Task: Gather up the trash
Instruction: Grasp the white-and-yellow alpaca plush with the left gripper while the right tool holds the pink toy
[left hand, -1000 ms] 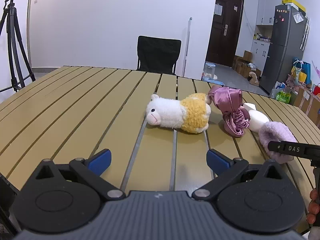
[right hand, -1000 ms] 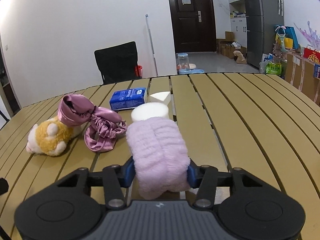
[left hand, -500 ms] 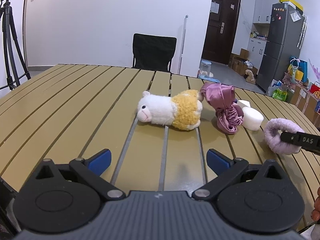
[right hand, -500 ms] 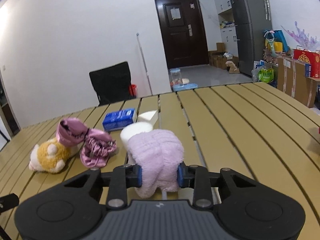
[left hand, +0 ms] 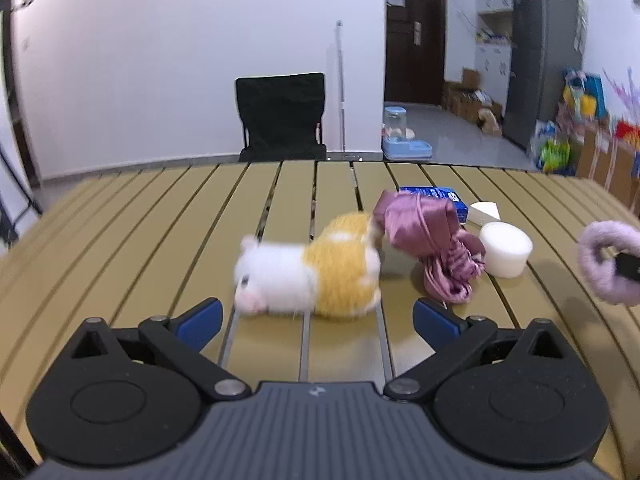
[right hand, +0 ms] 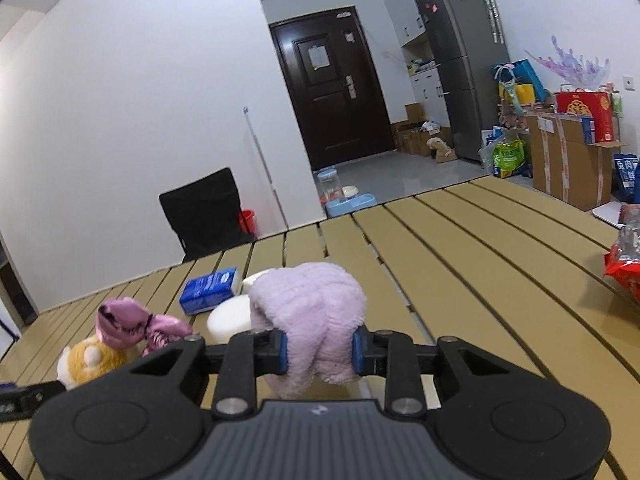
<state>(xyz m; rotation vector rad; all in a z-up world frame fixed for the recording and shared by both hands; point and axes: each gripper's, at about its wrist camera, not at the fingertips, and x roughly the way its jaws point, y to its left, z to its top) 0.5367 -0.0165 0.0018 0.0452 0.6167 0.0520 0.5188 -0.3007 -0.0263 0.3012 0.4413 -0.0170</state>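
My right gripper (right hand: 318,354) is shut on a fluffy lilac headband (right hand: 310,320) and holds it lifted above the slatted table (right hand: 480,248); the headband also shows at the right edge of the left wrist view (left hand: 608,264). My left gripper (left hand: 316,316) is open and empty, just in front of a white and yellow plush toy (left hand: 308,272). Beside the toy lie a purple satin bonnet (left hand: 432,244), a white foam cylinder (left hand: 505,249), a white wedge (left hand: 485,213) and a blue tissue pack (left hand: 436,194).
A red snack bag (right hand: 624,268) lies at the table's right edge. A black chair (left hand: 280,116) stands behind the table. A door, a fridge and boxes line the back right of the room.
My right gripper has closed on the lilac headband and lifted it off the table. My left gripper has moved closer to the plush toy.
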